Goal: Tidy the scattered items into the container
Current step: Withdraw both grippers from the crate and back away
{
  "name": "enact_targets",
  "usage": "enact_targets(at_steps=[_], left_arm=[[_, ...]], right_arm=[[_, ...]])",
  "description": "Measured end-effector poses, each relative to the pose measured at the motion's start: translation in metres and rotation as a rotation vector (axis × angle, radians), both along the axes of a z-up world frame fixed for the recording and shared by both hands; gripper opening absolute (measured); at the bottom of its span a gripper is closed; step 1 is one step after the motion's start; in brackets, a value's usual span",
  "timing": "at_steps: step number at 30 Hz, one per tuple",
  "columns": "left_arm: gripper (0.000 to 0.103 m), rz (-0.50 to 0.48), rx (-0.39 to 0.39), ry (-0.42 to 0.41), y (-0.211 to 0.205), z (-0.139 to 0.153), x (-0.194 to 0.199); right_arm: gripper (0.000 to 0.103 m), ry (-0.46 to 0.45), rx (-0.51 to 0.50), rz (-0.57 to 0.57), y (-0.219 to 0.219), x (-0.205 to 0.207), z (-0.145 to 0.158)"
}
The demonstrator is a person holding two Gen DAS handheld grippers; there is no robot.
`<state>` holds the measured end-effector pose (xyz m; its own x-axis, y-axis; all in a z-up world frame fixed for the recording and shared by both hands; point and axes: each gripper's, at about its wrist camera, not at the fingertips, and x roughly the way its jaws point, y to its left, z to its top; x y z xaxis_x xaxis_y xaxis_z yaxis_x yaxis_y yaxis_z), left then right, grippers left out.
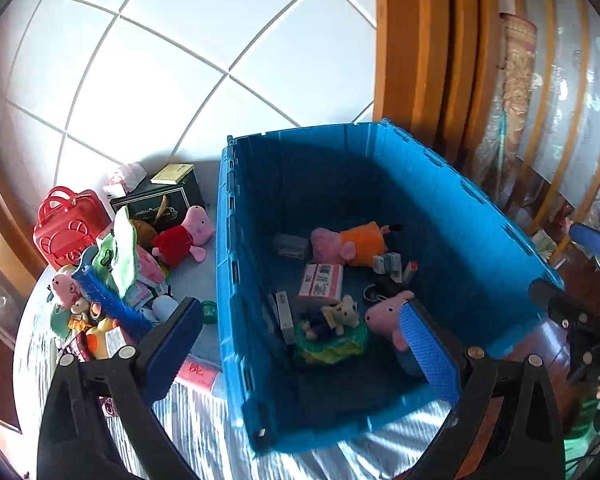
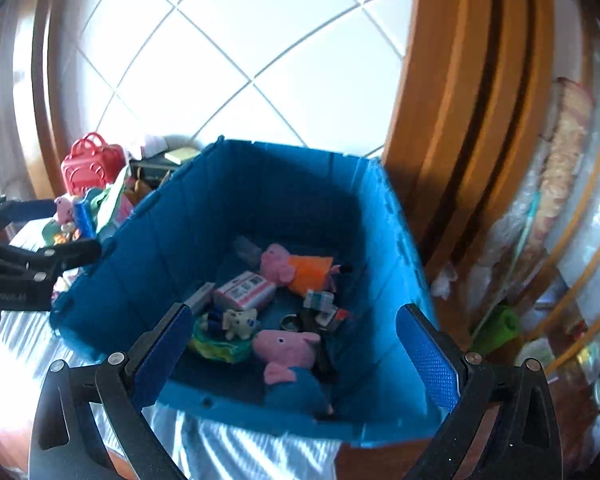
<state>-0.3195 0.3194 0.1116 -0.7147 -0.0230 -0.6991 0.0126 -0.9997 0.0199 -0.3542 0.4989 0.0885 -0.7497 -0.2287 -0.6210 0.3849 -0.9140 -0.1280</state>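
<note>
The scattered items (image 1: 112,280) lie in a heap ahead and to the left of the left gripper (image 1: 300,344), outside the left wall of the blue bin (image 1: 228,240). The closest piece worth taking is probably the pig toy in a red dress (image 1: 182,240), lying on the far right edge of the heap, just beside the bin wall. It looks soft and light, so it should squash under the pads rather than slip; the plump red body seems the best place to pinch, since the snout and limbs would flop. Nearer the left gripper's left finger lies a blue brush (image 1: 108,300), stiff and bristly, best gripped across its spine. The red plastic case (image 1: 66,228) farther left looks rigid and smooth, so its looped handle is likely the safer hold.

Both grippers hang above the bin with nothing between their fingers. The left gripper's jaws stand wide apart and empty. The right gripper (image 2: 294,356) is likewise spread and empty, with a pig toy in blue (image 2: 290,364) lying in the bin below it, beside a small bear (image 2: 240,322) and a pink box (image 2: 242,292).
</note>
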Motion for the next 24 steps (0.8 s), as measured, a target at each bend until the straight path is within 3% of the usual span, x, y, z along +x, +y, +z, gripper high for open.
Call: enact_targets(at_steps=[2,6,10,14,24], left_arm=[[0.100,-0.020,0.028,0.008,-0.005,0.006,0.019],[0.100,-0.035,0.010,0.028,-0.007,0.016,0.051],[0.100,-0.035,0.050,-0.004,-0.017,0.020,0.075],[0.100,0.024,-0.005,0.009,-0.025,0.023,0.102],[0.100,0.059,-0.035,0.049,-0.045,0.036,0.157]], right_arm=[[0.103,0.011,-0.007,-0.022,-0.002,0.018,0.006],[0.103,0.002,0.004,-0.046,-0.009,0.040,0.017],[0.103,-0.026,0.022,-0.052,-0.019,0.057,0.021],[0.103,-0.036,0.015,-0.032,-0.030,0.080,0.021],[0.103,-0.006,0.001,0.009,-0.055,0.129,0.028]])
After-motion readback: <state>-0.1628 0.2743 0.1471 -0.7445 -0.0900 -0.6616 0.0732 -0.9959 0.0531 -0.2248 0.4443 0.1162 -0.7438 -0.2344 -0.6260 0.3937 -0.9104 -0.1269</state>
